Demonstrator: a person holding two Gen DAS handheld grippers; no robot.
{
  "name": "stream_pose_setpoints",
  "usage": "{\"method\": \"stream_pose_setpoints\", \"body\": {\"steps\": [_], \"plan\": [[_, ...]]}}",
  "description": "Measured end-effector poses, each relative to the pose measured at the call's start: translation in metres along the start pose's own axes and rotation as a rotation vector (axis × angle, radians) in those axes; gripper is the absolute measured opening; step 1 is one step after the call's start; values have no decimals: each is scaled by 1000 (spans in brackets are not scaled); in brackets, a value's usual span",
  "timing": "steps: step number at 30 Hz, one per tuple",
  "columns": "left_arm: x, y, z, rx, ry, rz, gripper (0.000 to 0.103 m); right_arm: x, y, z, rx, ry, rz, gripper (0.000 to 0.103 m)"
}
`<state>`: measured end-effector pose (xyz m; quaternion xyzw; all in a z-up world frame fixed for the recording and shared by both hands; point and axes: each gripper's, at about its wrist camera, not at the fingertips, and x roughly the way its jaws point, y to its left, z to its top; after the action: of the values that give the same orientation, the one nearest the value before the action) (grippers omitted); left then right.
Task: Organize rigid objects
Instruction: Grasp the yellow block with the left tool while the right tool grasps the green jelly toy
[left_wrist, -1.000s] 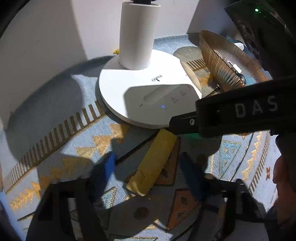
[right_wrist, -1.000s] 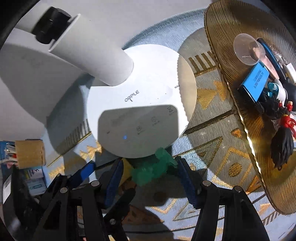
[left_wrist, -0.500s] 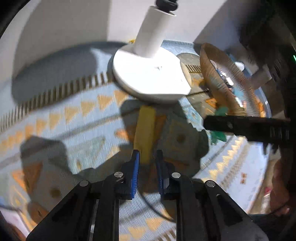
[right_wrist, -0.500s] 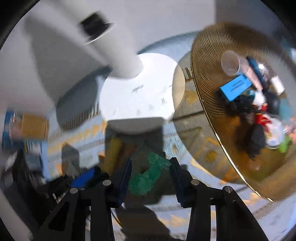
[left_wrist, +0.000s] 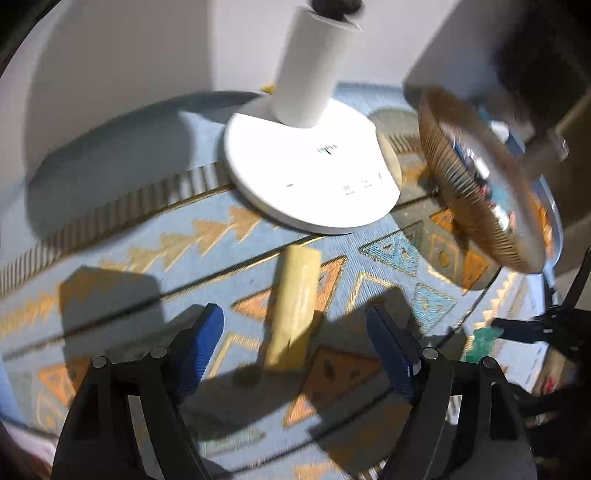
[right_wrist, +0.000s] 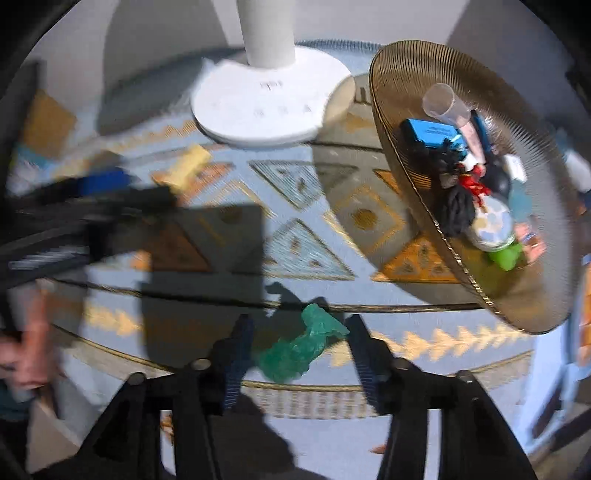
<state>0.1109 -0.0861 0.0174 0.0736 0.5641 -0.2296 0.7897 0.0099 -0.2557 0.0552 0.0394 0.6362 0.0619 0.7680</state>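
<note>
Tongs of both hands point steeply down over a patterned cloth on the table (left_wrist: 122, 229), each with a loose object between its jaws.

Left tongs (left_wrist: 295, 345): jaws wide and opening. The yellow block (left_wrist: 295, 306) lies flat on the cloth between the blue pads (left_wrist: 199, 343), clear of both, with visible gaps on either side. Its long axis runs away from the tongs toward the white lamp base (left_wrist: 310, 173), roughly in line with the fingers, so the pads stand across its narrow width. Nothing is held.

Right tongs (right_wrist: 297, 354): jaws at a middling gap and opening. The green figure (right_wrist: 303, 347) sits between them, its long axis slanting from lower left to upper right. It lies close to the left pad; whether that pad touches cannot be told through the blur. The right pad stands just clear. No grip is evident.

Destination, by judgement: the gold ribbed dish (right_wrist: 402, 177), which already carries assorted small items. It stands to the right of both objects and nearer the right hand. The green figure is therefore the closer piece to deliver; the yellow block is well apart from the dish, with the lamp base beyond it.

Risk noted: strong motion blur in both views limits any finding on contact.
</note>
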Motion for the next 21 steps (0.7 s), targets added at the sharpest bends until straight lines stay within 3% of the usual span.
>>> {"method": "stream_pose_setpoints", "body": {"steps": [1,2,3,5,10,14,18,21], "plan": [[5,-5,2,29,1,21,69,-5,-8,-4,27,-12,16,66],[9,-10,3,60,3,25,47,-9,-20,-11,49,-21,11,67],[10,-15,2,84,-1,52,37,-10,-26,-15,58,-22,5,68],[10,-22,1,132,-11,94,27,-8,-44,-29,99,-1,0,70],[2,-16,-7,84,6,52,20,-1,-58,-44,193,10,140,70],[-11,-7,-24,15,-5,31,20,11,-54,-26,258,-35,222,70],[-26,-2,-44,-39,-10,-2,20,26,-36,-1,275,-59,167,68],[-33,-1,-50,-67,-12,-18,20,28,-13,6,197,-76,100,52]]}}
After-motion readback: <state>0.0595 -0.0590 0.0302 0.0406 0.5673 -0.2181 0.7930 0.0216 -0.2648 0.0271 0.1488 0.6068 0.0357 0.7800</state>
